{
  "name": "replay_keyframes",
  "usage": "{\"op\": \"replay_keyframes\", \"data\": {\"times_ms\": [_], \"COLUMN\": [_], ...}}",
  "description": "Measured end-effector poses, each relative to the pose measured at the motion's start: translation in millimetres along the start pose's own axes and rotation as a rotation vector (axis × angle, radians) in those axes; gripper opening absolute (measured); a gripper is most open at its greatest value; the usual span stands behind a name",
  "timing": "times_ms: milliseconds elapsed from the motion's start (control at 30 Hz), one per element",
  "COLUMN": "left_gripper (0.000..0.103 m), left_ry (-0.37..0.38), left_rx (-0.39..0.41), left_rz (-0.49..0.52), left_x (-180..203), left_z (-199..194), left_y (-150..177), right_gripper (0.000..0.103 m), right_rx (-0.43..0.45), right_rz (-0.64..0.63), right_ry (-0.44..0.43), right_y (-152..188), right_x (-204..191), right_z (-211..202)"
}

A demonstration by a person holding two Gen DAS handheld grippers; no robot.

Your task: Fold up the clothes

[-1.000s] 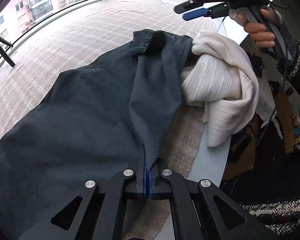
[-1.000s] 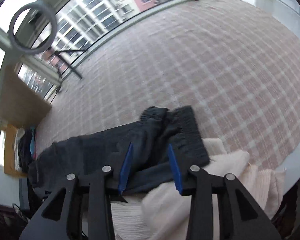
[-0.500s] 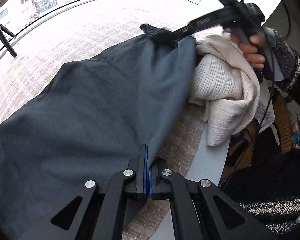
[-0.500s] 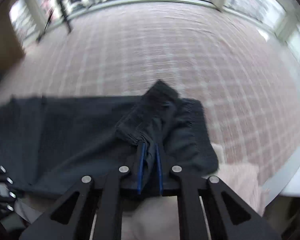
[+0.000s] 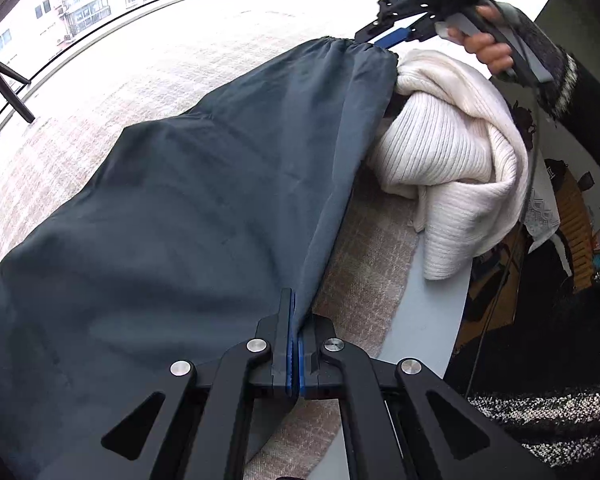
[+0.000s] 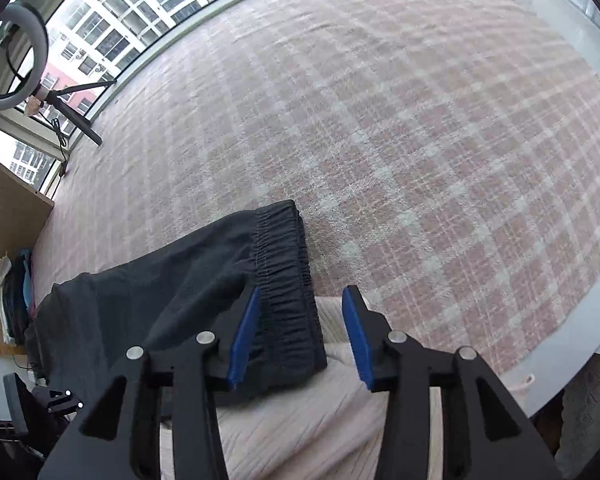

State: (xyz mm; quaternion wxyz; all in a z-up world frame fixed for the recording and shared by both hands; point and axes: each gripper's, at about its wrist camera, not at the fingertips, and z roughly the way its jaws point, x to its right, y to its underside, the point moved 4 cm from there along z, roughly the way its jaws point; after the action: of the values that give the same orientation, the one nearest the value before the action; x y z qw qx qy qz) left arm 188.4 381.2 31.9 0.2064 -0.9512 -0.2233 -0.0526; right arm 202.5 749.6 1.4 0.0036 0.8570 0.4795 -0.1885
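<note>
Our left gripper (image 5: 294, 344) had its jaws pinching the near edge of the dark trousers (image 5: 188, 216) spread across the checked table (image 6: 400, 140), while our right gripper (image 6: 300, 336) held jaws spread over the waistband (image 6: 284, 280) beside a cream sweater (image 5: 452, 152).

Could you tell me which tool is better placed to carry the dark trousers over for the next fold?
Left. The left tool is shut on the dark trousers. The right tool is open above the waistband, holding nothing.
</note>
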Motion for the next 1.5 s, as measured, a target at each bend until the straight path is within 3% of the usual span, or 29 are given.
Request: {"op": "replay_keyframes", "data": {"times_ms": [167, 267, 367, 467, 567, 633, 833, 1067, 1233, 1300, 1400, 1500], "left_gripper": [0.009, 0.016, 0.018, 0.018, 0.018, 0.018, 0.018, 0.021, 0.021, 0.021, 0.025, 0.025], "left_ry": [-0.003, 0.014, -0.019, -0.045, -0.084, -0.104, -0.200, -0.376, -0.445, -0.486, -0.567, -0.621], "left_rx": [0.012, 0.046, 0.074, 0.099, 0.115, 0.119, 0.162, 0.192, 0.223, 0.234, 0.239, 0.229], "left_rz": [-0.053, -0.129, -0.201, -0.281, -0.339, -0.366, -0.462, -0.713, -0.859, -0.887, -0.915, -0.965], "left_x": [-5.5, -13.7, -25.6, -41.6, -53.3, -60.6, -89.0, -135.1, -149.5, -154.7, -173.1, -202.5], "left_z": [-7.4, -27.5, -48.5, -57.6, -70.0, -72.6, -100.1, -138.7, -162.3, -174.2, -190.3, -198.9], "left_y": [-1.5, -0.4, 7.0, 9.6, 18.9, 21.5, 46.2, 124.4, 173.0, 187.3, 207.8, 229.5], "right_gripper": [0.047, 0.049, 0.049, 0.051, 0.049, 0.030, 0.015, 0.012, 0.012, 0.012, 0.012, 0.012], "right_rx": [-0.187, -0.249, -0.290, -0.295, -0.262, -0.250, -0.107, 0.119, 0.231, 0.282, 0.274, 0.223], "right_rz": [0.069, 0.049, 0.069, 0.057, -0.006, -0.037, -0.036, -0.005, 0.080, 0.126, 0.129, 0.072], "right_ry": [-0.207, -0.306, -0.406, -0.484, -0.497, -0.489, -0.545, -0.504, -0.372, -0.279, -0.215, -0.138], "right_y": [-6.1, -4.5, -3.7, -2.9, -1.4, 1.6, 0.1, -9.2, -46.0, -58.4, -68.0, -69.1], "right_x": [22.0, 28.1, 34.5, 29.2, 12.8, 4.1, -16.3, -35.6, 11.7, 37.6, 53.2, 44.4], "right_z": [39.0, 43.0, 49.4, 52.7, 50.8, 51.6, 12.2, -61.1, -89.6, -96.0, -89.9, -69.3]}}
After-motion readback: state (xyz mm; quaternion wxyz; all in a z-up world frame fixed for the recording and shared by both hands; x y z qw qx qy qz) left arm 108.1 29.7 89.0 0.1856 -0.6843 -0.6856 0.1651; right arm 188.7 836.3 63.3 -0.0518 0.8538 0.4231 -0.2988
